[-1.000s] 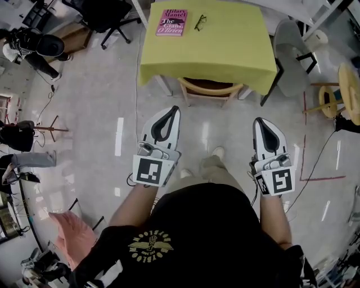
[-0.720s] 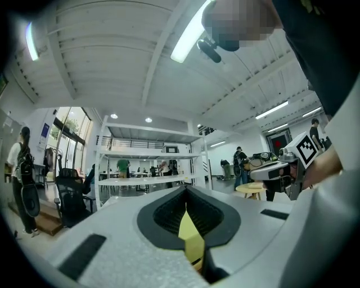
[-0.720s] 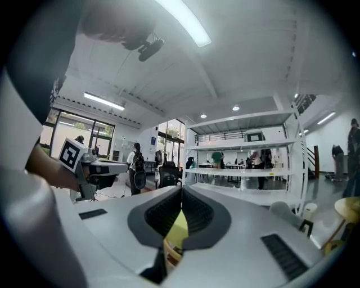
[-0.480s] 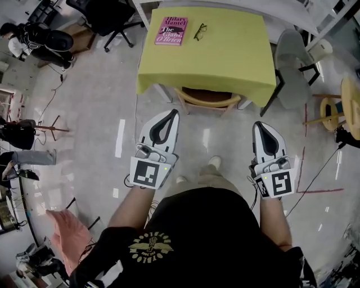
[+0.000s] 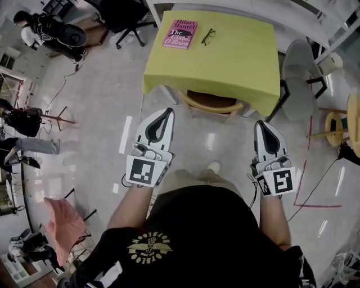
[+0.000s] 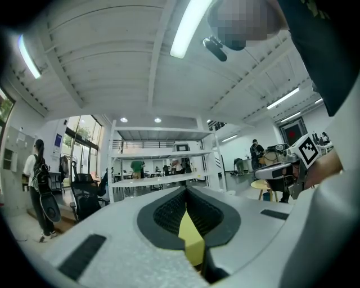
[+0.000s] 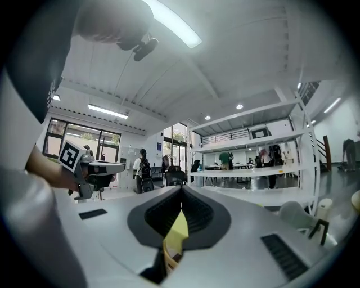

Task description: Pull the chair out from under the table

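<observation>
A wooden chair [image 5: 212,102] is tucked under a table with a yellow cloth [image 5: 225,56]; only its curved back rail and part of the seat show at the table's near edge. My left gripper [image 5: 166,111] is shut and empty, its tip a short way left of and below the chair's back rail. My right gripper [image 5: 263,124] is shut and empty too, below the table's right corner. In the left gripper view the left gripper [image 6: 186,191] has its jaws together, with yellow cloth seen through the slit. The right gripper [image 7: 181,190] in the right gripper view looks the same.
A pink book [image 5: 180,34] and glasses [image 5: 208,36] lie on the table. A grey chair [image 5: 298,70] stands right of it, with a wooden stool [image 5: 337,121] beyond. A black office chair [image 5: 121,14] is at the upper left. My shoe [image 5: 213,166] is on the floor between the grippers.
Both grippers have drawn nearer the table and chair, the left one also shifting left in the view. Their jaws have stayed shut.
</observation>
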`<state>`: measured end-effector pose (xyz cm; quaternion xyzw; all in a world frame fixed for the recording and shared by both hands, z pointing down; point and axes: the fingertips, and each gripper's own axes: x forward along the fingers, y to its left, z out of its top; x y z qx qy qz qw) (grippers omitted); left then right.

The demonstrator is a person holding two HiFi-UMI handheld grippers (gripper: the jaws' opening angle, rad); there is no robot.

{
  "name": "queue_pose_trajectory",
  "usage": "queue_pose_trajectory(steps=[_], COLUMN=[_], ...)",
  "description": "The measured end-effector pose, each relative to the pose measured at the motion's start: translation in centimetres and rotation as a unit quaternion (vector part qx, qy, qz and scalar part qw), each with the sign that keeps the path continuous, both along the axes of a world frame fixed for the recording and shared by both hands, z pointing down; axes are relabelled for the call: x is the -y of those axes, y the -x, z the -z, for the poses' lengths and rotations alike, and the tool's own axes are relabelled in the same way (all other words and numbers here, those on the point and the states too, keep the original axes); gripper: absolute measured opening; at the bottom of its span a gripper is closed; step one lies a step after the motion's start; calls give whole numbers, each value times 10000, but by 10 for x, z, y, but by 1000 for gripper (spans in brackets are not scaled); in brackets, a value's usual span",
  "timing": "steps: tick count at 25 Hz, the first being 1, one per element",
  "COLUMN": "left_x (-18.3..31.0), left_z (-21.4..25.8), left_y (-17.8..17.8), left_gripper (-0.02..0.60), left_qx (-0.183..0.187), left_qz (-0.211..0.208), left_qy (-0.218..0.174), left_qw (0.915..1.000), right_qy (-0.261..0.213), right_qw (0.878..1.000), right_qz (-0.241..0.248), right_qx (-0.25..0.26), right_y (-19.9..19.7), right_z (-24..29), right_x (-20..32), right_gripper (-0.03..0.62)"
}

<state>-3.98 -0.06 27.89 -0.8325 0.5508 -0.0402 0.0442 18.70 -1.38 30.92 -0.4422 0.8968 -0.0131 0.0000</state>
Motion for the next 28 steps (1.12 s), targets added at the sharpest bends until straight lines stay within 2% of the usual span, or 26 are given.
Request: queue_pose_trajectory(steps=[6,12,28], left_x=[2,18,98], left_z=[3,-6,-2], left_y=[1,8,33], left_gripper=[9,9,9], left_qx=[190,63,6], left_qz=[122,146,-230], left_qy=[-44,33,-10], left_qw=[9997,9999,9997], right_qy=[26,2,-93], right_qw=[9999,9999,9995], right_qz=[96,121,-282], right_qx=[31,-72,-146], right_y=[0,9,37], right_z=[0,-1,10], right_x=[11,23,86], right_gripper=[11,11,11])
